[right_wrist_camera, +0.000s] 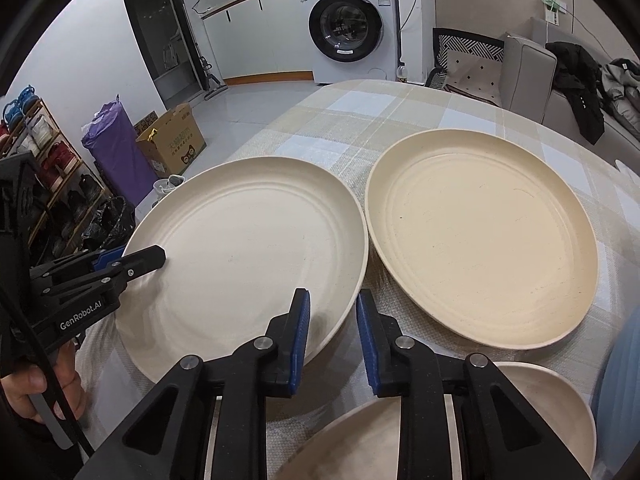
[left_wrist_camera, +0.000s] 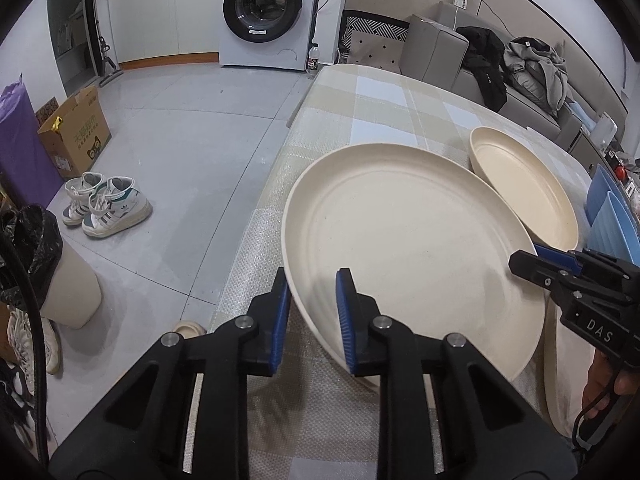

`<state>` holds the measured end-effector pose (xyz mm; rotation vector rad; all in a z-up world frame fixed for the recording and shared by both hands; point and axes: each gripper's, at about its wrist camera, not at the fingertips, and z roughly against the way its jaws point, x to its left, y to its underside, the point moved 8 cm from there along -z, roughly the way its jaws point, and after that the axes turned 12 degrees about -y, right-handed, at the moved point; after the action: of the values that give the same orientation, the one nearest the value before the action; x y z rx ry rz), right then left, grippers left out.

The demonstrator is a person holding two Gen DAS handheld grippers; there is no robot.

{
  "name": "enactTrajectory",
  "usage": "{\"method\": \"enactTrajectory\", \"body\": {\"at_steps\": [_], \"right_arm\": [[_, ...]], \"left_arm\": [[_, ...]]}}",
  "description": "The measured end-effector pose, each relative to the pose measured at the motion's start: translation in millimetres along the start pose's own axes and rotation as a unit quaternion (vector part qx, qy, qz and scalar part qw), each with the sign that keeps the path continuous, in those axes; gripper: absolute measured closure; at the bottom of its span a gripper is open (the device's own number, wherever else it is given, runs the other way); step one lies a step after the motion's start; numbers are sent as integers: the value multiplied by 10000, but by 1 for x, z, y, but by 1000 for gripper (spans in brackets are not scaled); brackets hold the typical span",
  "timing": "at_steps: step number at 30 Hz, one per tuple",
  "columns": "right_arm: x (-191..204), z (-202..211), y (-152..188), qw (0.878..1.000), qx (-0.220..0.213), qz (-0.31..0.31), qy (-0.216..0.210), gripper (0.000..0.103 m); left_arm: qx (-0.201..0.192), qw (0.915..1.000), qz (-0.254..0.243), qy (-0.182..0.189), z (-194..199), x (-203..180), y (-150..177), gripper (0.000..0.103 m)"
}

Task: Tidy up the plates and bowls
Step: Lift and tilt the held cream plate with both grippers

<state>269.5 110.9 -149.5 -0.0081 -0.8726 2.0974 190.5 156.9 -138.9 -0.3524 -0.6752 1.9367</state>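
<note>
Both the left gripper [left_wrist_camera: 312, 320] and the right gripper [right_wrist_camera: 333, 336] are clamping opposite rims of the near plate [right_wrist_camera: 248, 248] resting on the worktop [right_wrist_camera: 340, 128], so the lift is pending and requires level, synchronised raising.

Cut off at the frame edges

Below your large plate [right_wrist_camera: 248, 256], two cream dishes [right_wrist_camera: 360, 444] run under the right gripper [right_wrist_camera: 333, 336].
</note>
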Motion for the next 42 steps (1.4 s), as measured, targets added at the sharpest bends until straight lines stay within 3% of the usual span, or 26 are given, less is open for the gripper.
{"method": "enactTrajectory", "body": {"at_steps": [14, 25, 42], "right_arm": [[9, 18, -3, 9998, -181, 94, 34, 78], [21, 53, -3, 9988, -455, 181, 94, 78], [23, 121, 13, 9958, -852, 82, 327, 78]], "left_arm": [[-246, 9997, -14, -14, 28, 4, -4, 83], [-562, 9984, -90, 48, 74, 5, -7, 83], [-838, 9948, -482, 316, 140, -35, 6, 83]]}}
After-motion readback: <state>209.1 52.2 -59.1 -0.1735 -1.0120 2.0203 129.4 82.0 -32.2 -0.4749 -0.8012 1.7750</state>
